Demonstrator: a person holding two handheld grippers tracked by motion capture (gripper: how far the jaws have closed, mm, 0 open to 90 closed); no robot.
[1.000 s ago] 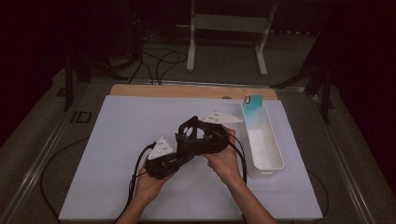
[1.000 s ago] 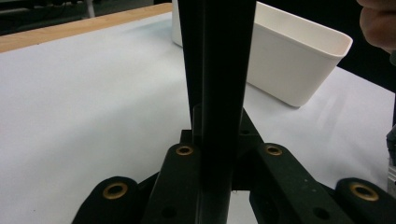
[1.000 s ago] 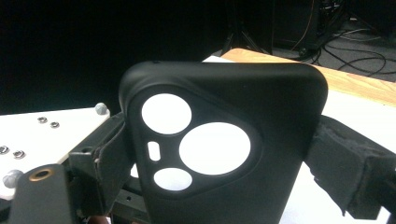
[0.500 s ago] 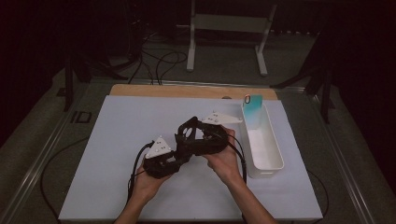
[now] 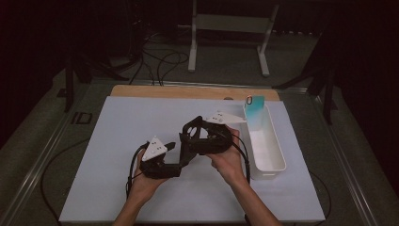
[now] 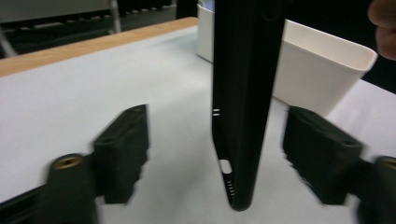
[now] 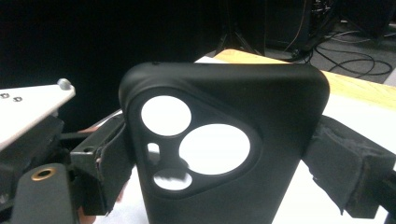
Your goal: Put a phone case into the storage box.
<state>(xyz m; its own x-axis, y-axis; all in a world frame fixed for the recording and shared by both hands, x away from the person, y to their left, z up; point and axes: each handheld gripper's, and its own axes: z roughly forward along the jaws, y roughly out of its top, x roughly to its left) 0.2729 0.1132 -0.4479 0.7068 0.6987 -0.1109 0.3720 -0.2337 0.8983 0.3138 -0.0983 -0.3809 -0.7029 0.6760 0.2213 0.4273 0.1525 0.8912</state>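
A black phone case with a triangular camera cut-out is held above the white mat between both hands. My right gripper is shut on it; in the right gripper view the pads press both long sides of the phone case. My left gripper stands open around the case's lower end. In the left gripper view the phone case hangs edge-on between the two jaws, with a gap on each side. The left gripper touches nothing.
A long white bin lies on the mat right of the hands, with a teal card standing at its far end. The white bin is close behind the case. A wooden strip edges the mat's far side.
The left gripper has shifted slightly left and toward the person. The right gripper and the case have stayed almost still.
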